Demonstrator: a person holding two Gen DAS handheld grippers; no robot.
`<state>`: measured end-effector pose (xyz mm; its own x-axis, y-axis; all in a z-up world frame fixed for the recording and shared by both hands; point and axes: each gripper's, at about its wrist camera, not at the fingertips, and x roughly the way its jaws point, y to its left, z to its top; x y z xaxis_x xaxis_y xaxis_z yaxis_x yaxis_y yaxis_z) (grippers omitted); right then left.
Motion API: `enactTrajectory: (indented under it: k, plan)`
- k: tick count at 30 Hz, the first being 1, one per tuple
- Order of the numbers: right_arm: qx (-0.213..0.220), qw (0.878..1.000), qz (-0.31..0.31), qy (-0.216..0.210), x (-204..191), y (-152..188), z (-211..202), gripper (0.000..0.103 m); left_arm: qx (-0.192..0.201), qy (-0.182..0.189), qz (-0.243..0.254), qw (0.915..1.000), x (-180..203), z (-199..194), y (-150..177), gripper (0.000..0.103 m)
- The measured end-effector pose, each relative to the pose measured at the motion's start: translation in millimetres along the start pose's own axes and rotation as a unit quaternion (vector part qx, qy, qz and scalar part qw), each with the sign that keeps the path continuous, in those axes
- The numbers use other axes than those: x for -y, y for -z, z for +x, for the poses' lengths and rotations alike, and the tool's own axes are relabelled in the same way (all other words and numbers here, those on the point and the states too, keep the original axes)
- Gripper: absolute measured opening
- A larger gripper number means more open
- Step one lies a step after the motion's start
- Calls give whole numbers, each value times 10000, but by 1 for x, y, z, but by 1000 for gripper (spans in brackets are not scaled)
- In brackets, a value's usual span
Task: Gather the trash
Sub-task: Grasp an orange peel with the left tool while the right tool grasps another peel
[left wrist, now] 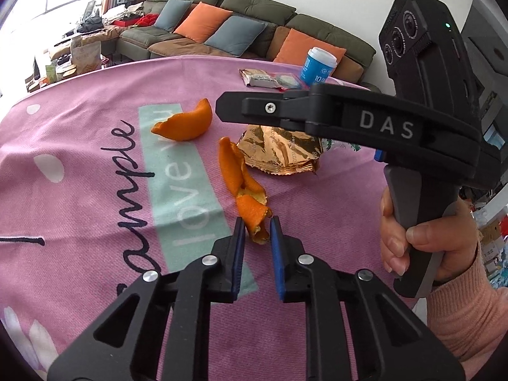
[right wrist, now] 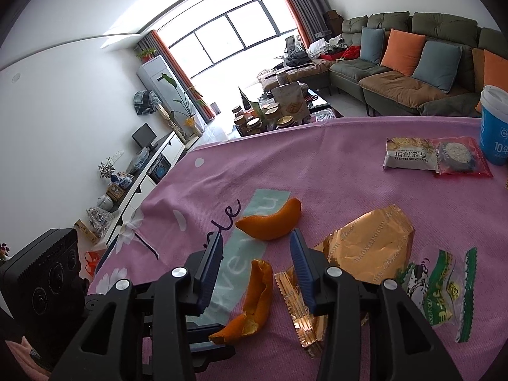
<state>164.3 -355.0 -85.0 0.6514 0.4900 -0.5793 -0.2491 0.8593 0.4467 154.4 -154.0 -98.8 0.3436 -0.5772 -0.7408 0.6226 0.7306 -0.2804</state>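
Note:
A long orange peel strip [left wrist: 236, 171] lies on the pink tablecloth [left wrist: 79, 190]. My left gripper [left wrist: 257, 227] is shut on its near end, with both blue pads against it. In the right wrist view the same strip [right wrist: 258, 295] runs down to that gripper below. A second, curved orange peel [left wrist: 187, 123] rests further out. My right gripper [right wrist: 256, 238] hovers open just short of this curved peel [right wrist: 273, 222], nothing between its fingers. From the left wrist view the right gripper [left wrist: 228, 109] reaches in from the right, a hand [left wrist: 422, 244] on its handle.
A crumpled gold wrapper [right wrist: 365, 247] and a green-and-white wrapper [right wrist: 438, 285] lie to the right. At the far side sit a cracker packet [right wrist: 409, 155], a red-edged clear packet [right wrist: 460, 158] and a blue-and-white tub [right wrist: 493, 127]. A sofa [left wrist: 254, 16] stands behind the table.

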Motion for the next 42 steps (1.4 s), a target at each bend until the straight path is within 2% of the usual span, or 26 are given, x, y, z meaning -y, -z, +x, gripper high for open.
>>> enactTrajectory:
  k: [16,25,27,28,31,35,42]
  plan:
    - [-333,9984,-27,455,-4,-15,37,49,385,-143,-76,9991,-27,-44,16,10]
    - [-437,9976,46,530,-2,-16,48,50,434,-189,-249,9986,-46,-59,26,10]
    - [-431,9974,23,578,-2,-16,49,47,401,-233,-300,9985,-49,-59,27,10]
    - [-413,9974,16,596,-2,-16,49,42,402,-245,-318,9984,-50,-59,27,11]
    - [-387,9976,5,575,-1,-17,47,35,409,-247,-330,9983,-50,-61,28,24]
    - [-356,9979,-16,545,-1,-17,44,32,408,-288,-276,9984,-48,-58,26,33]
    - [-263,9990,-46,369,-6,-16,38,28,285,-243,-261,9990,-47,-48,19,34]
